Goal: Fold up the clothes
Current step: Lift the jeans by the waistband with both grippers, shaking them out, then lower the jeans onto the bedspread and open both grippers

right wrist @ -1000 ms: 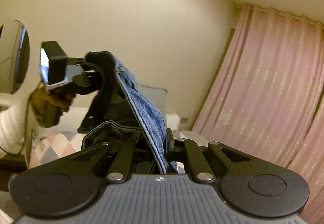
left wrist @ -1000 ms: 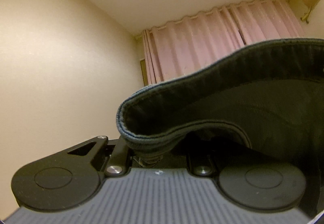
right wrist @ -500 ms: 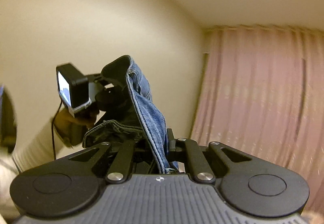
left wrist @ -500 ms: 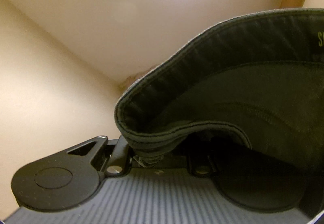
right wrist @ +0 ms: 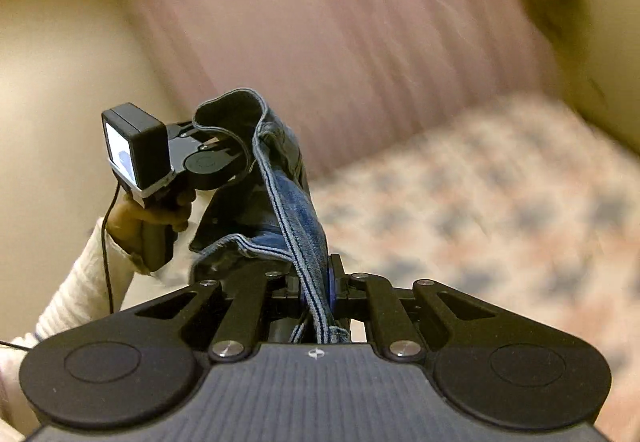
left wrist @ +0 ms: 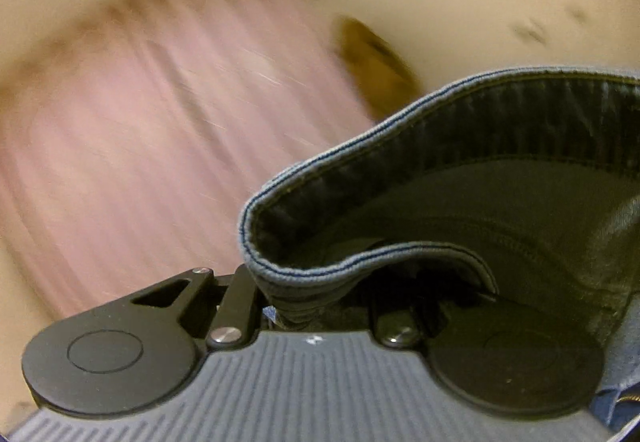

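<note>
Denim jeans (right wrist: 298,210) are held aloft between the two grippers, above a bed (right wrist: 500,202) with a blurred patterned cover. The right gripper (right wrist: 320,284) is seen with its fingers closed tightly on a stitched edge of the jeans. The left gripper (left wrist: 304,306) is clamped on another part of the same garment, whose folded waistband (left wrist: 400,178) curls over its right side. In the right wrist view the left gripper (right wrist: 224,146) is carried by a hand (right wrist: 160,216) in a cream sleeve (right wrist: 80,290), with a lit camera screen (right wrist: 120,158) at its back. No brand, label or writing can be read. A pink curtain (left wrist: 140,130) is smeared by motion blur.
</note>
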Action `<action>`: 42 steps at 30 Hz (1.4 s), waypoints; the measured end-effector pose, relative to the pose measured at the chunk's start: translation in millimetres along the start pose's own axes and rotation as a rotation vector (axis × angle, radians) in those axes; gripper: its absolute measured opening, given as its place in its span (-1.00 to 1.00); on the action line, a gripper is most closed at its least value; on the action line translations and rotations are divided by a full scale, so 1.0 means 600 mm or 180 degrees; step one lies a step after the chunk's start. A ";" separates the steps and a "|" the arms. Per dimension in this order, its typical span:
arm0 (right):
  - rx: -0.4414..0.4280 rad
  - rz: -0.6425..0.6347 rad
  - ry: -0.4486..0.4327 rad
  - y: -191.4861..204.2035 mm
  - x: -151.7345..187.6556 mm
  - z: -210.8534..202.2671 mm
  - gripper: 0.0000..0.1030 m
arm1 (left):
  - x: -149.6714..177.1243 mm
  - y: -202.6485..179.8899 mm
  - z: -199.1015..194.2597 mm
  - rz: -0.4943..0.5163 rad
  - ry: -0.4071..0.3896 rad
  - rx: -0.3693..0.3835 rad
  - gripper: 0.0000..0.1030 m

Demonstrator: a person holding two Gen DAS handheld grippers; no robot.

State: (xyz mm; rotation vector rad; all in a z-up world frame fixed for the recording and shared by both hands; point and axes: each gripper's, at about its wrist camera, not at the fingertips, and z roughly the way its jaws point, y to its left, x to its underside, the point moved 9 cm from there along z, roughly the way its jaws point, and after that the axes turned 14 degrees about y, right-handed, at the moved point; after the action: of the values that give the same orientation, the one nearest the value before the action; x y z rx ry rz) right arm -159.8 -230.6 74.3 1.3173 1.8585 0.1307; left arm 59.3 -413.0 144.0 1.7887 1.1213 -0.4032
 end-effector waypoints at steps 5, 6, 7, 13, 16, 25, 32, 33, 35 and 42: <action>0.0384 0.1184 0.0144 -0.322 0.089 0.006 -0.84 | -0.035 -0.332 0.213 0.0398 0.0561 0.0751 -0.73; 0.0468 0.1359 0.0162 -0.379 0.103 0.000 -0.84 | -0.050 -0.390 0.241 0.0512 0.0618 0.0830 -0.73; 0.0541 0.1504 0.0180 -0.433 0.111 -0.007 -0.84 | -0.065 -0.444 0.265 0.0604 0.0676 0.0900 -0.73; 0.0831 0.2022 0.0202 -0.720 0.152 -0.042 -0.85 | -0.166 -0.696 0.401 0.0827 0.0861 0.1107 -0.73; 0.1099 0.2057 0.0222 -0.812 0.113 -0.019 -0.85 | -0.179 -0.769 0.468 0.0862 0.0980 0.1198 -0.69; 0.1869 0.2266 0.0571 -0.972 0.149 0.105 0.34 | -0.028 -0.788 0.430 0.0179 0.1330 0.1583 0.39; 0.2446 0.1656 0.0481 -0.921 0.186 0.068 0.40 | 0.189 -0.559 0.357 -0.1109 0.1871 0.1067 0.04; 0.2381 0.1677 0.0493 -0.911 0.203 0.067 0.35 | 0.256 -0.537 0.332 -0.1314 0.2069 0.0952 -0.11; 0.2256 0.1792 0.0593 -0.892 0.253 0.058 0.32 | 0.394 -0.490 0.263 -0.1726 0.2508 0.0713 -0.24; 0.1763 0.2352 0.0972 -0.833 0.398 0.113 0.32 | 0.777 -0.400 -0.007 -0.3042 0.3555 0.0085 -0.10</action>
State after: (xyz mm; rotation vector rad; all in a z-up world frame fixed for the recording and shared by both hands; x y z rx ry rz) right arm -505.3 -280.9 -361.1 2.4516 1.6041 0.2187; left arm 104.0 -139.6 -301.1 1.3268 2.7600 0.1146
